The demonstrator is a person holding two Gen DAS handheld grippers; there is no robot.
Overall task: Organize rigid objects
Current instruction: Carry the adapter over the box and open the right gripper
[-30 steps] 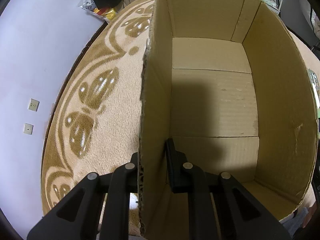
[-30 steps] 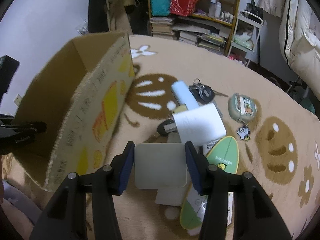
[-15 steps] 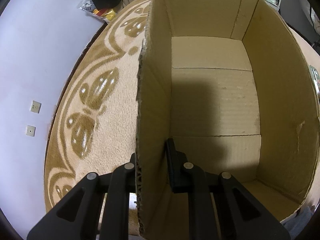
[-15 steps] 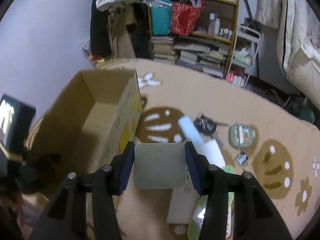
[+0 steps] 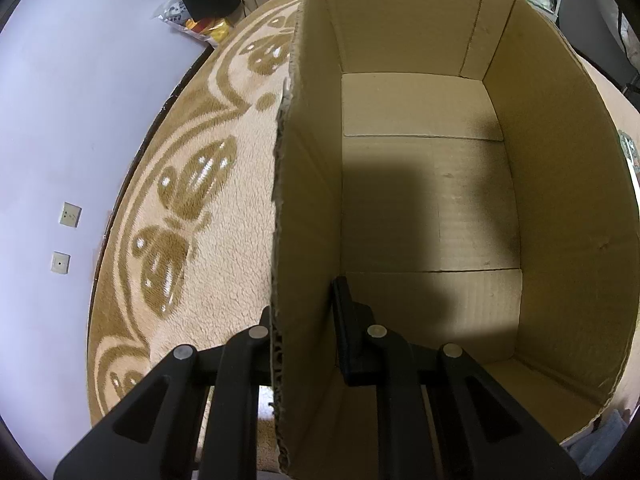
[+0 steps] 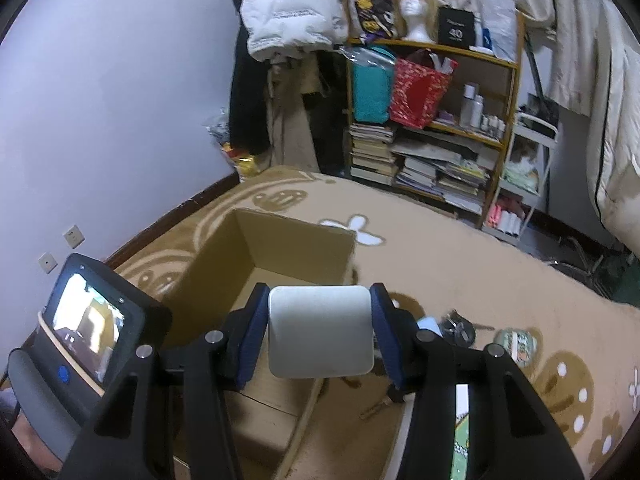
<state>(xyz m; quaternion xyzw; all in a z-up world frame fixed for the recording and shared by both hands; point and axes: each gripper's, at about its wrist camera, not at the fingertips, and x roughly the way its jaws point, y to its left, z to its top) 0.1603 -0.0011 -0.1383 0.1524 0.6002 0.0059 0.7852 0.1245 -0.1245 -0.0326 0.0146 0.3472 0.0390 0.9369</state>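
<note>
Right gripper (image 6: 320, 334) pinches a flat grey tile (image 6: 320, 330) above the cardboard box (image 6: 288, 248).
Left gripper (image 5: 304, 320) clamps the box wall at six o'clock; the tile looks stiff, light, smooth, best held by opposite edges.

We can read only one marking for certain: the white number "40" on a small black box (image 6: 456, 29) standing on the top of the wooden shelf unit (image 6: 510, 92), in the right wrist view. Above that number sits a line of smaller white print, too small for us to make out. The white puffer jacket (image 6: 292, 12) hanging beside the shelf carries repeated grey lettering, which we cannot read either.
</note>
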